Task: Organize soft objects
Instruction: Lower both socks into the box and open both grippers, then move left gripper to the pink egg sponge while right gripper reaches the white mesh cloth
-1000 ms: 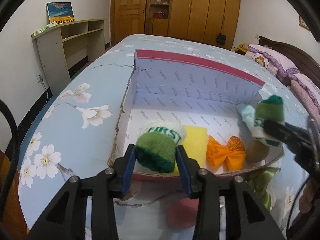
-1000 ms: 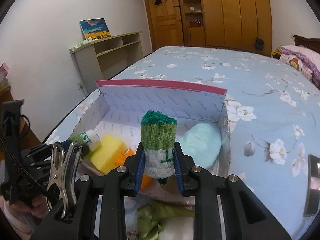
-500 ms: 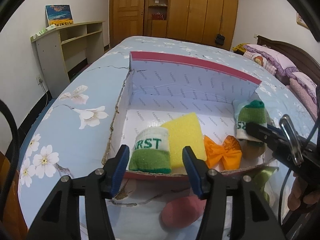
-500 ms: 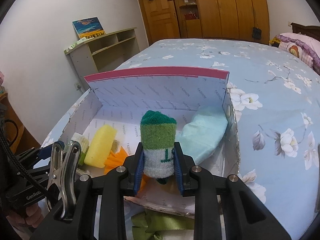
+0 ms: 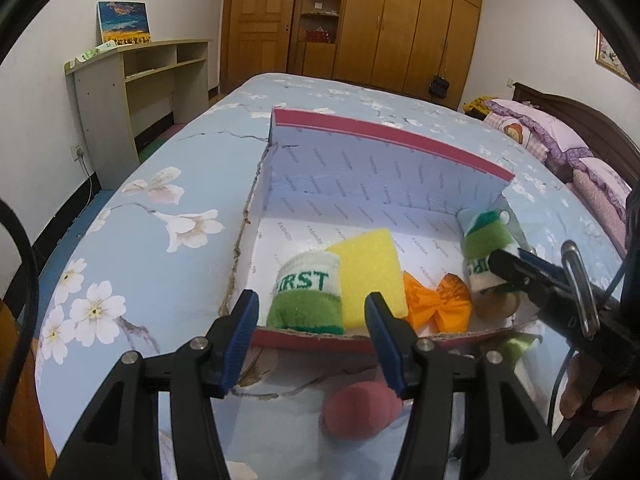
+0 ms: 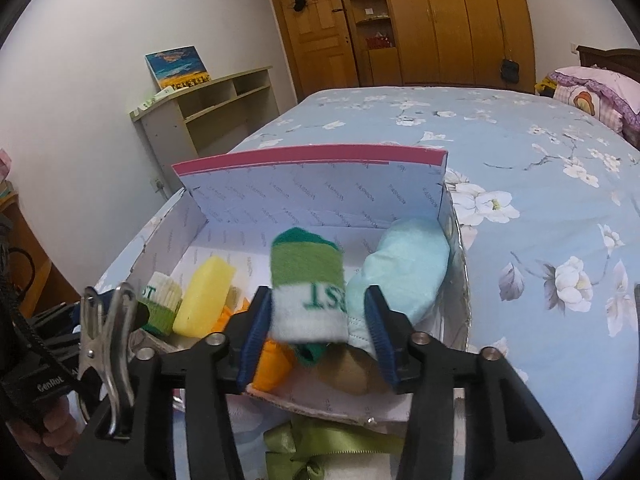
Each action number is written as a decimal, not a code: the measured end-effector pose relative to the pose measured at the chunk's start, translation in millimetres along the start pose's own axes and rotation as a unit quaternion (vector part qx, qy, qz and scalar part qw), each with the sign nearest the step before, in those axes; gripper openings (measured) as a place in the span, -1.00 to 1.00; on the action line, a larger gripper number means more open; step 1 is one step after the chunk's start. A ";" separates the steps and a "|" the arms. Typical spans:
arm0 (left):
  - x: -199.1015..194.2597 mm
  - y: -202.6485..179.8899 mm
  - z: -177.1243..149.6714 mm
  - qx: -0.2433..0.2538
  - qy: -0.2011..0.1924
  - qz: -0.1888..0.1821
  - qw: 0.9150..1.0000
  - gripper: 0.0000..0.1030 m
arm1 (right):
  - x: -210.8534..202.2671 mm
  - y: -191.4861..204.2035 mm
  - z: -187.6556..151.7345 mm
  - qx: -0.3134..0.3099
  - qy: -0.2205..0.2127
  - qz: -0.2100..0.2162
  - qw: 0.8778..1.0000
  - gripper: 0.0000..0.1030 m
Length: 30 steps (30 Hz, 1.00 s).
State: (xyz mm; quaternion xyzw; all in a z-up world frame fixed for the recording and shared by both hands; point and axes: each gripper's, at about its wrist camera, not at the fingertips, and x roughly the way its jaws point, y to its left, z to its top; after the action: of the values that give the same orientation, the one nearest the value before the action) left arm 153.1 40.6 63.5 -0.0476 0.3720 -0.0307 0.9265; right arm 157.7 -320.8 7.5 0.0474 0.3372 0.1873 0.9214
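A pink-rimmed cardboard box (image 5: 392,132) lies on the bed. In it sit a green-and-white sock (image 5: 308,296), a yellow sponge (image 5: 370,272), an orange bow (image 5: 434,304) and a light blue cloth (image 6: 404,268). My left gripper (image 5: 312,320) is open just before the box's near wall, empty, behind that sock. My right gripper (image 6: 316,320) has opened around a second green-and-white sock (image 6: 308,288), which is tipping over the box's right part; it also shows in the left wrist view (image 5: 482,248).
A pink soft object (image 5: 360,408) lies on the bed in front of the box. A green ribbon (image 6: 320,444) lies just outside the near wall. A brown object (image 6: 348,372) sits in the box's near right corner. Pillows (image 5: 560,140) lie at the right.
My left gripper let go of its sock into the box and drew back. My right gripper moved over the box and has just opened; its sock is tilting loose.
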 end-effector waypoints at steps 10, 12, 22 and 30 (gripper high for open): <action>-17.3 -2.8 -5.9 -0.004 -0.001 -0.009 1.000 0.13 | -32.1 -0.1 -5.0 0.006 -0.030 -0.001 1.000 0.06; -21.6 -5.0 -7.6 -0.001 -0.002 -0.011 1.000 0.13 | -40.7 0.0 -5.3 0.004 -0.034 -0.002 0.999 0.06; -36.7 -11.5 -20.9 0.008 0.001 -0.020 1.000 0.13 | -69.2 -16.7 -26.1 0.014 -0.017 -0.030 0.999 0.06; -37.8 -22.5 -37.5 0.022 0.015 -0.028 0.999 0.13 | -84.0 -18.4 -54.6 -0.007 0.005 -0.039 0.999 0.06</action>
State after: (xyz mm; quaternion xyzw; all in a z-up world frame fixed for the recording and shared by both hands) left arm 99.4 19.3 65.0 -0.0370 0.3832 -0.0658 0.9206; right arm 69.5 -371.7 12.3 0.0273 0.3418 0.1541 0.9267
